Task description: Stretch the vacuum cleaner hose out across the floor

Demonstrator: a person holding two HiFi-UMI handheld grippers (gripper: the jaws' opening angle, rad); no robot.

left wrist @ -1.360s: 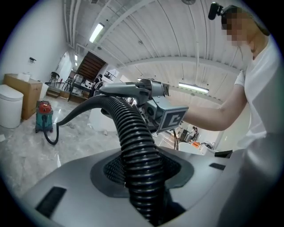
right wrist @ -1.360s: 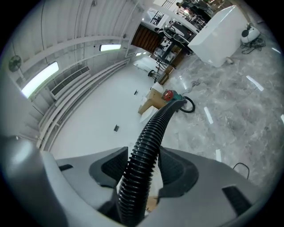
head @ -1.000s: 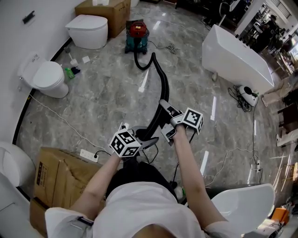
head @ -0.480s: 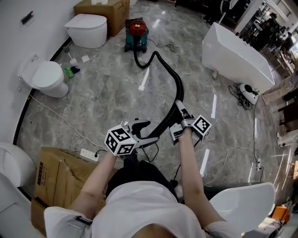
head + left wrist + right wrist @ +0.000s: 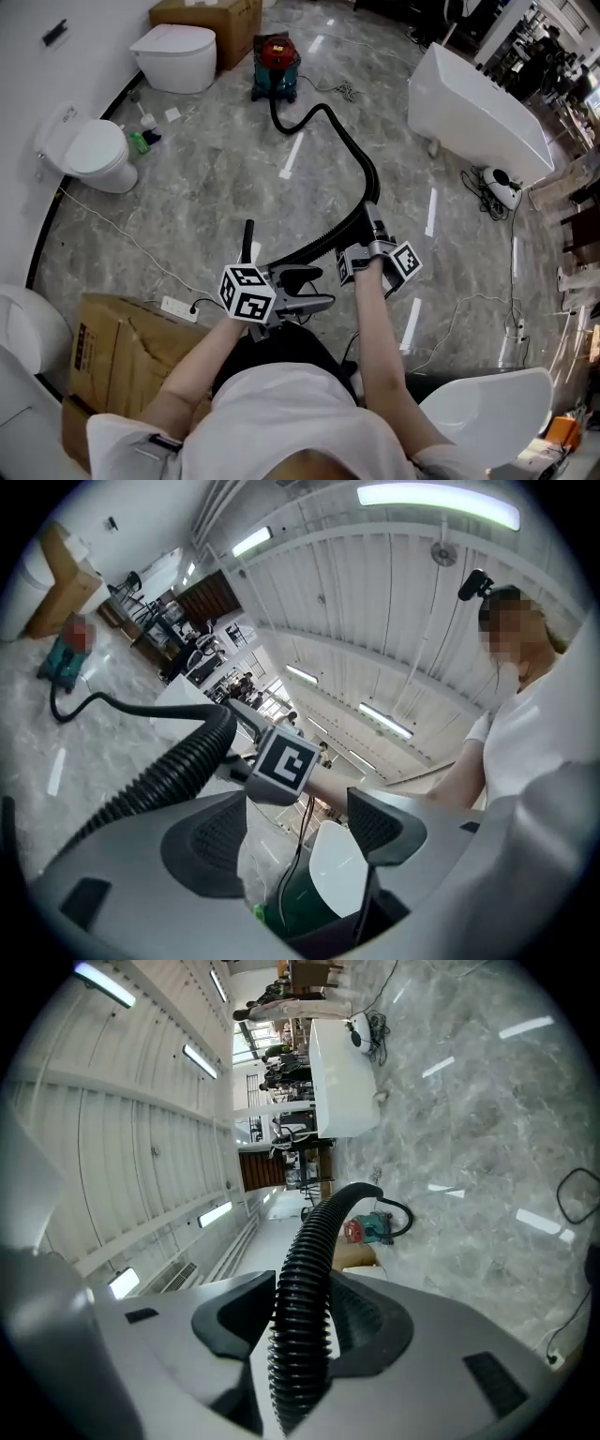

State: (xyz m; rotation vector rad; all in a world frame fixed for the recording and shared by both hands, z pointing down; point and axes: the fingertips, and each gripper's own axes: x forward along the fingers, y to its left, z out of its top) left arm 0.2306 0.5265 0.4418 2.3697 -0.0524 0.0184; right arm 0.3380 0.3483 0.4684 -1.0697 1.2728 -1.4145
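Observation:
The red and teal vacuum cleaner [image 5: 275,66] stands at the far side of the floor. Its black ribbed hose [image 5: 361,178] arcs right, then runs back to me. My right gripper [image 5: 361,242] is shut on it; in the right gripper view the hose [image 5: 314,1241] sits clamped between both pads of the right gripper [image 5: 300,1321]. Beyond that grip the hose runs left to its straight end piece [image 5: 248,239]. My left gripper [image 5: 314,291] has just been opening and holds nothing. In the left gripper view the hose [image 5: 178,771] passes outside the open left gripper [image 5: 295,832].
Two white toilets [image 5: 94,155] [image 5: 178,56] stand along the left wall, a cardboard box [image 5: 122,356] near my left side, a white bathtub [image 5: 473,112] at the right. A power strip [image 5: 173,309] and cables lie on the marble floor. A white basin [image 5: 478,412] is at lower right.
The left gripper has let go of the hose and opened. The right gripper has carried the hose to the right, widening its arc away from the vacuum cleaner.

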